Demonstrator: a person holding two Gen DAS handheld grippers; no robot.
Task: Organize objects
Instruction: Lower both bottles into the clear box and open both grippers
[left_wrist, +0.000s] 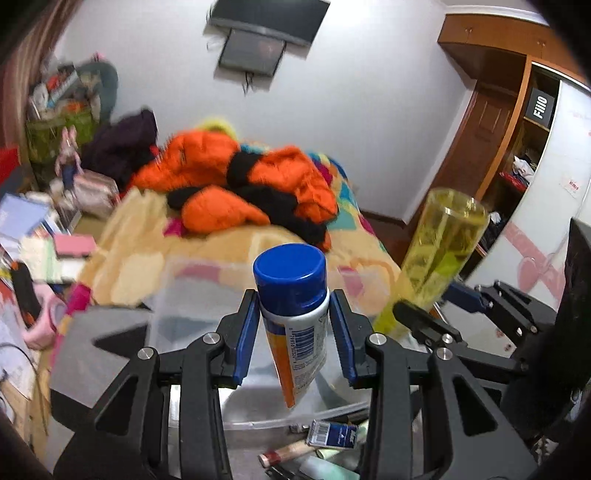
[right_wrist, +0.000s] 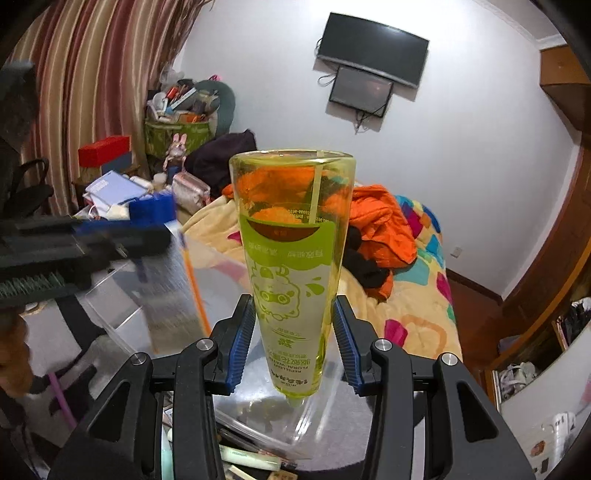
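1. Left gripper: its blue-padded fingers are closed against the sides of a white plastic bottle with a blue screw cap and an orange-and-white barcode label. The bottle is held in the air, cap end away from the camera and tilted slightly.
2. Right gripper: jaws drawn in on a tall, clear yellow-green plastic bottle printed with a green cartoon label. It is held upside down (the label text reads inverted), narrow end towards the camera, with yellow liquid inside.
3. In the left wrist view the yellow-green bottle rises just to the right of the white bottle, with the right gripper clamped at its lower end.
4. In the right wrist view the left gripper comes in from the left edge, blurred, carrying the white bottle.
5. Below both bottles: a clear plastic storage bin, its far rim near a bed.
6. Nearer the camera, under the grippers: small loose items, including a dark blue barcoded box and a tan lipstick-like tube.
7. Beyond: a bed with a yellow patterned blanket and a heap of orange and black clothing.
8. Far wall: a dark flat screen.
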